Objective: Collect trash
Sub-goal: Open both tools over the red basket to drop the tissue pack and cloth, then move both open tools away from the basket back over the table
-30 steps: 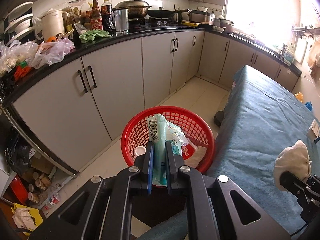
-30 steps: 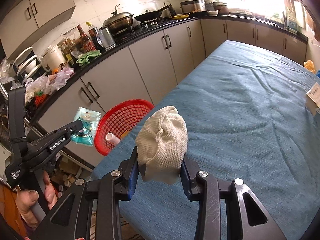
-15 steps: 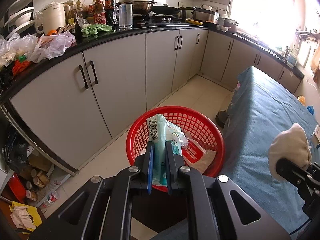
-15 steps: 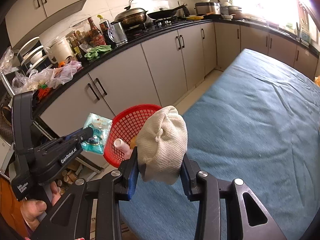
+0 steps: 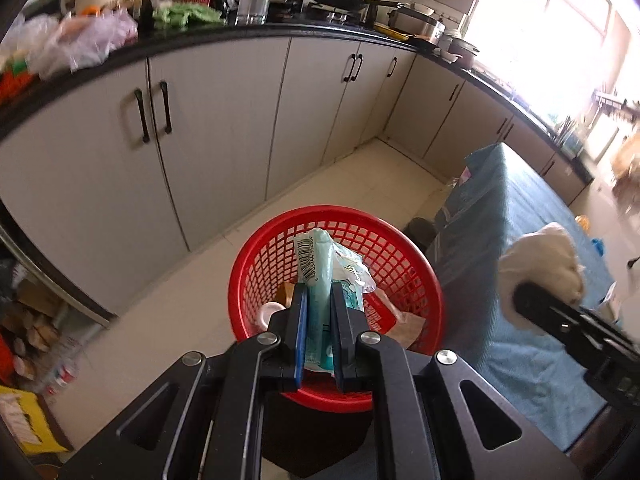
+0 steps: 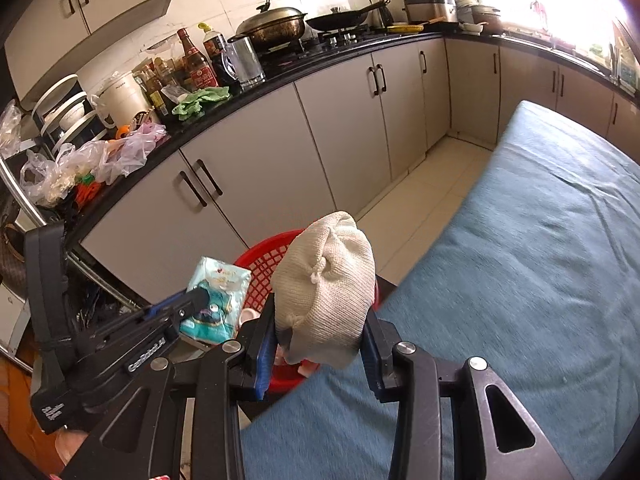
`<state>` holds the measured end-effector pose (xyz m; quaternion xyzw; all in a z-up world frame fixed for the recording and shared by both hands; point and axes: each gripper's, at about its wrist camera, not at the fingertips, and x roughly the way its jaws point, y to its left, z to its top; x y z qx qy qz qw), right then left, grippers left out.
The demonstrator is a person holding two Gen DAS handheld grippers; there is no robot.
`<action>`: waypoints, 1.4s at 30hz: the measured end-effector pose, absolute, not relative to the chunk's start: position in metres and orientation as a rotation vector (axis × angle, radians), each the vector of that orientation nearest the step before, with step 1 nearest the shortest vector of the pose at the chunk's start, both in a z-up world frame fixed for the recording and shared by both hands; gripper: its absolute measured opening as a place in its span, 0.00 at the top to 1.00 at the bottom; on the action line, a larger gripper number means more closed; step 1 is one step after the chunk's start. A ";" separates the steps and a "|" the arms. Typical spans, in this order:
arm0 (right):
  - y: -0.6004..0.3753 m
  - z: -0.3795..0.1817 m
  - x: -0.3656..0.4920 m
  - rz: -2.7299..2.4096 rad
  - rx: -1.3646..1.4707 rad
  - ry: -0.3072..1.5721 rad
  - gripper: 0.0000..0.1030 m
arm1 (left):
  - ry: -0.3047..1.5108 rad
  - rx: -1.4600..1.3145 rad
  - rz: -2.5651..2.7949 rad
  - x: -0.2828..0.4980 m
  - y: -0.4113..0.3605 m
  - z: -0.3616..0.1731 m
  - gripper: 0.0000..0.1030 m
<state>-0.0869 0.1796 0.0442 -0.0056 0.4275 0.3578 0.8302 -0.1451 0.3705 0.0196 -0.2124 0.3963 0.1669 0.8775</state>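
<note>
- Two grippers each hold one piece of trash near the red mesh basket (image 5: 400, 264), which sits on the tiled floor at the near corner of the blue-covered table (image 6: 540, 248).
- Nearest in the left wrist view, the left gripper (image 5: 319, 304) has its fingers clamped tight on a flattened teal wrapper (image 5: 314, 268), barcode side up, that sticks out past the fingertips directly above the basket's opening.
- Inside the basket, below the wrapper, lie a white cap (image 5: 269, 312), a small brown piece (image 5: 286, 293) and a red-and-brown packet (image 5: 394, 320) against the right wall.
- Nearest in the right wrist view, the right gripper (image 6: 320, 312) has its fingers pressed on both sides of a balled cream knitted cloth (image 6: 326, 280), which bulges up well beyond the pads.
- That cloth hangs over the table's near edge, partly in front of the basket's rim, with the left gripper and its wrapper just beside it on the left.
- Farther back, grey cabinet doors (image 6: 260, 168) with dark handles run below a black counter (image 6: 280, 76).
- On the counter's left end lie crumpled plastic bags (image 6: 80, 160); toward the middle stand sauce bottles (image 6: 196, 60), a green cloth (image 6: 200, 100) and a steel jug (image 6: 244, 60), with a lidded wok (image 6: 276, 26) on the stove behind.
- Farthest off, a bright window (image 5: 552, 36) washes out the right corner.
</note>
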 end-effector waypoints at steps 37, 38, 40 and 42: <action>0.146 0.034 -0.080 0.723 0.117 0.929 0.35 | 0.763 -0.344 0.407 -0.172 0.339 0.044 0.38; 0.140 0.034 -0.082 0.714 0.120 0.924 0.34 | 0.764 -0.338 0.407 -0.173 0.336 0.045 0.38; 0.128 0.036 -0.086 0.695 0.125 0.914 0.34 | 0.761 -0.326 0.406 -0.174 0.331 0.047 0.37; 0.117 0.037 -0.090 0.677 0.132 0.907 0.32 | 0.756 -0.311 0.406 -0.177 0.324 0.050 0.34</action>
